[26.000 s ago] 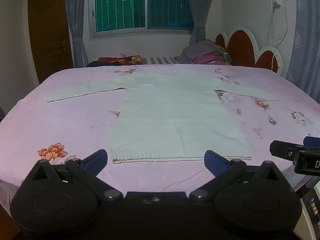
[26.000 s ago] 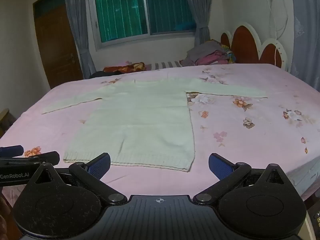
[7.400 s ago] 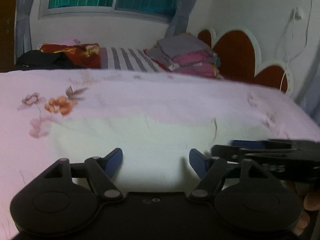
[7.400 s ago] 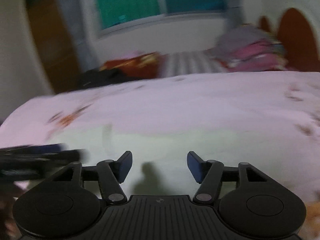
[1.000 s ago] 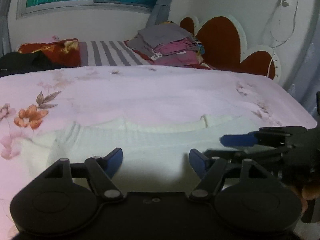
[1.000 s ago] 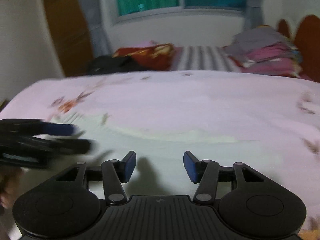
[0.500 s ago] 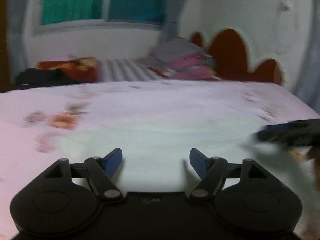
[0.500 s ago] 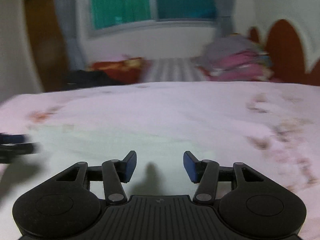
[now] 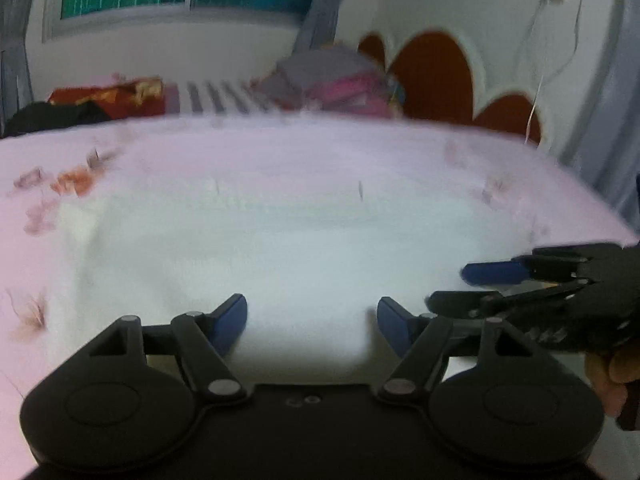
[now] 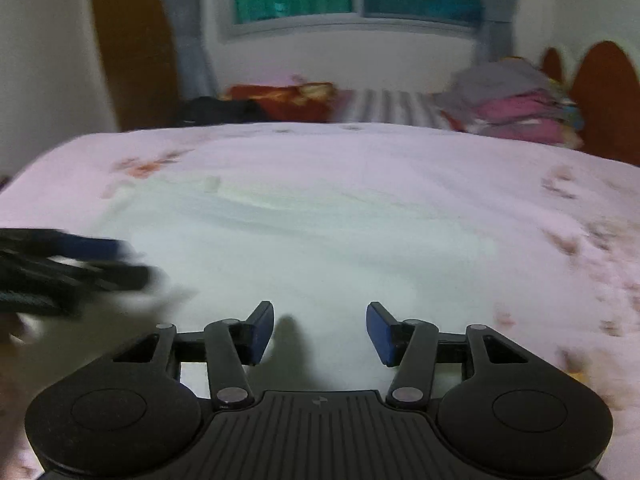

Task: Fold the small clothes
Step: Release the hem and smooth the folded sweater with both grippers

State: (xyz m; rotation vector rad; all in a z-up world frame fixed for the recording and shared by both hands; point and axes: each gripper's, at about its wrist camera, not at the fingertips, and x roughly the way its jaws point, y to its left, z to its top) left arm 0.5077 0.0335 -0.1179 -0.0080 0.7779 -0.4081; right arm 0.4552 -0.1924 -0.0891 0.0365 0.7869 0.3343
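Task partly done: the pale sweater (image 9: 280, 248) lies on the pink bed (image 9: 280, 152) as a compact block, no sleeve spread out, directly ahead of both tools; whether a further fold remains cannot be told. Left hand-held gripper (image 9: 312, 316) has just been closing slightly, nothing between its jaws; it stands apart over the cloth. Right hand-held gripper (image 10: 320, 330) likewise stands apart, empty, above the near edge.

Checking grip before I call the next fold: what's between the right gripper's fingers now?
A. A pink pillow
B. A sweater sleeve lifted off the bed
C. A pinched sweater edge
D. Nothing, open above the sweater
D: the right gripper has its blue pads apart, with the white sweater lying flat beneath.
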